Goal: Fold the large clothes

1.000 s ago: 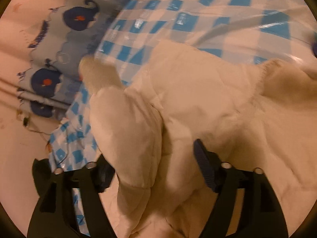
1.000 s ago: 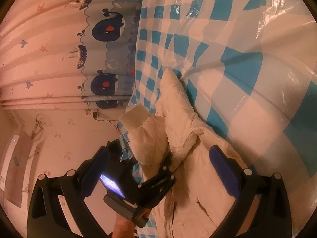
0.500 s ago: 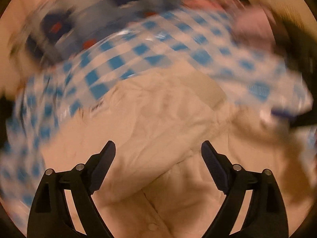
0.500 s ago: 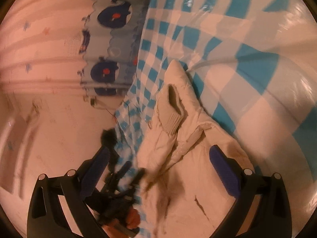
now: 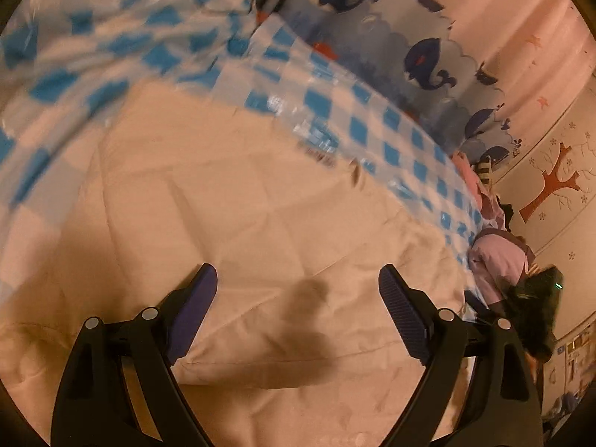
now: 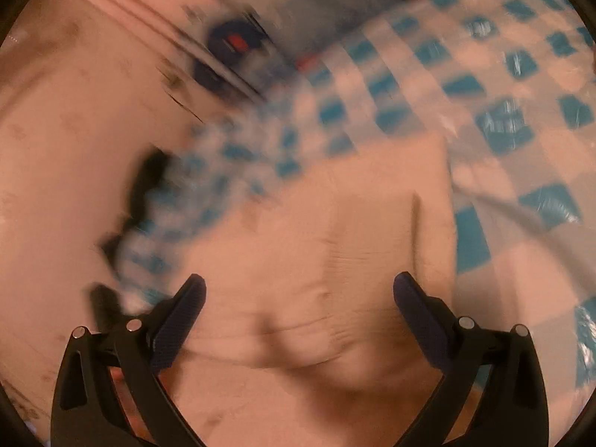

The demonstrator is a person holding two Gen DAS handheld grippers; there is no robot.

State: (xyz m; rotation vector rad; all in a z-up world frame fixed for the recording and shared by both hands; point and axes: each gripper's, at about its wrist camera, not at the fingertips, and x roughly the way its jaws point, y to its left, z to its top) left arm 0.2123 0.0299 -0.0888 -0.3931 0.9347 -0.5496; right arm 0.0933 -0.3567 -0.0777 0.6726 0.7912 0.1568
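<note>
The cream padded jacket lies spread on the blue-checked plastic cover, ahead of and beneath both jaws. The left gripper and right gripper gape wide, holding nothing. Folding seems only partly done; further folds likely remain.

Both hand-held grippers, left and right, gape (empty).
</note>
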